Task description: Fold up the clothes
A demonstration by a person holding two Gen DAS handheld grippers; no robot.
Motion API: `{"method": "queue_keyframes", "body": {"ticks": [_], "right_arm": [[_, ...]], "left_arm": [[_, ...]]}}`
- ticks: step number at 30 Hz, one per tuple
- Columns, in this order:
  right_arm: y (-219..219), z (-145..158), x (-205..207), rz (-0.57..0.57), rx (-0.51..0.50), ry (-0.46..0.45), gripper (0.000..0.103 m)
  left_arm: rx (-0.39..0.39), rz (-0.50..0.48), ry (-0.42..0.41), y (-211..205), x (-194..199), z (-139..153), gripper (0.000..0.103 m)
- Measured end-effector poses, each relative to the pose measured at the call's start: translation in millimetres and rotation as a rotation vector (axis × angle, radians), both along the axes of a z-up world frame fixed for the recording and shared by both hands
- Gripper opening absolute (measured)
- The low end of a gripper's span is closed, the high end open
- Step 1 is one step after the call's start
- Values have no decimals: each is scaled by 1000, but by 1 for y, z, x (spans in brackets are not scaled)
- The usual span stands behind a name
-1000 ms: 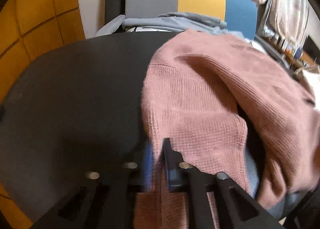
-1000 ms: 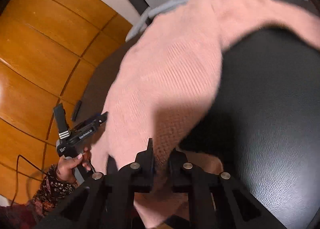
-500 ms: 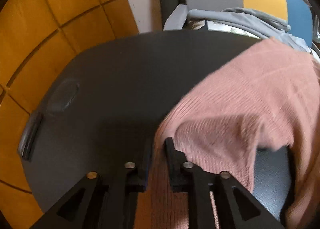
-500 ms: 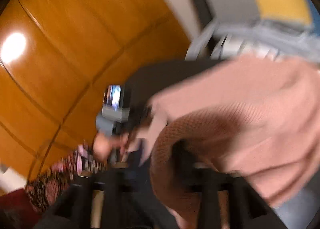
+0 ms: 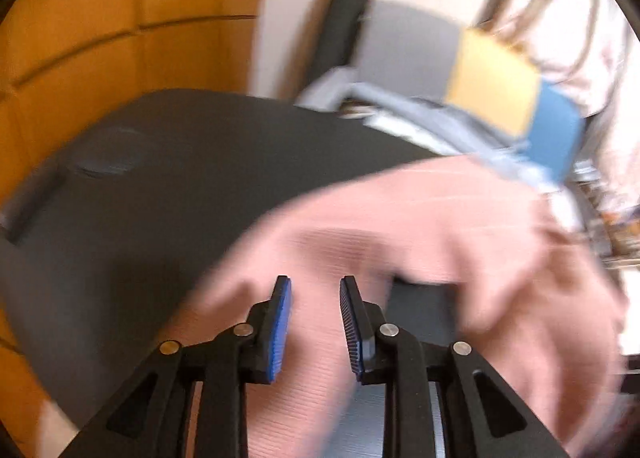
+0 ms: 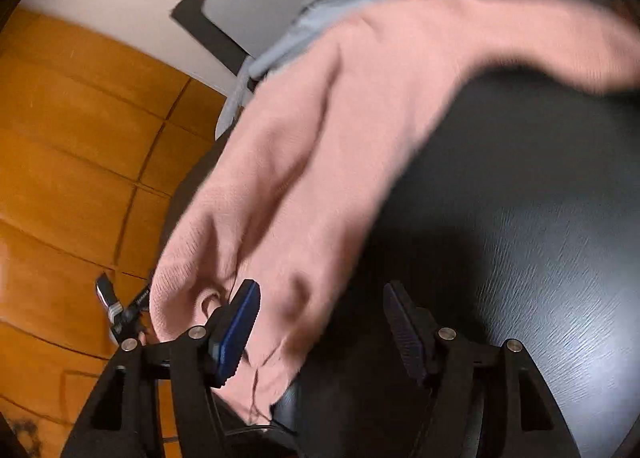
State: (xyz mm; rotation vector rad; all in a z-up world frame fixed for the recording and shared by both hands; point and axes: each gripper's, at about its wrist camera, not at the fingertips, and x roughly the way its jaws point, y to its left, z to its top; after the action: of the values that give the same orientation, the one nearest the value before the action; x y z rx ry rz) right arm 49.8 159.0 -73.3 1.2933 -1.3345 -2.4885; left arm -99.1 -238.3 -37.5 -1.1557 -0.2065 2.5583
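A ribbed pink knit sweater (image 5: 420, 225) sprawls across the dark, grained worktop (image 6: 540, 217); left claw (image 5: 315, 290) and right claw (image 6: 320, 298) are both opening, gripping nothing.

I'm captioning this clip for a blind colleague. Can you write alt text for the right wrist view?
A pink knit sweater lies draped across a dark tabletop, its near edge between the right gripper, whose blue-padded fingers are opening and not pressing on it. Orange wood panelling fills the left; a grey garment lies beyond the sweater. The picture is motion-blurred.
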Motion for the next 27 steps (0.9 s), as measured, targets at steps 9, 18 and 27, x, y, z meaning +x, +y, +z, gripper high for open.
{"method": "queue_keyframes", "body": {"ticks": [9,18,27], "right_arm": [[-58,-13,-28,158,63,26,12],[-7,39,20,16,137,124,6],[77,15,57,-254,138,15,10]], "left_arm": [[322,-196,-371,84,33,-61,37],[329,-199,-375,65,55,-63,22],[341,-125,-351,53,59,-63,26]]}}
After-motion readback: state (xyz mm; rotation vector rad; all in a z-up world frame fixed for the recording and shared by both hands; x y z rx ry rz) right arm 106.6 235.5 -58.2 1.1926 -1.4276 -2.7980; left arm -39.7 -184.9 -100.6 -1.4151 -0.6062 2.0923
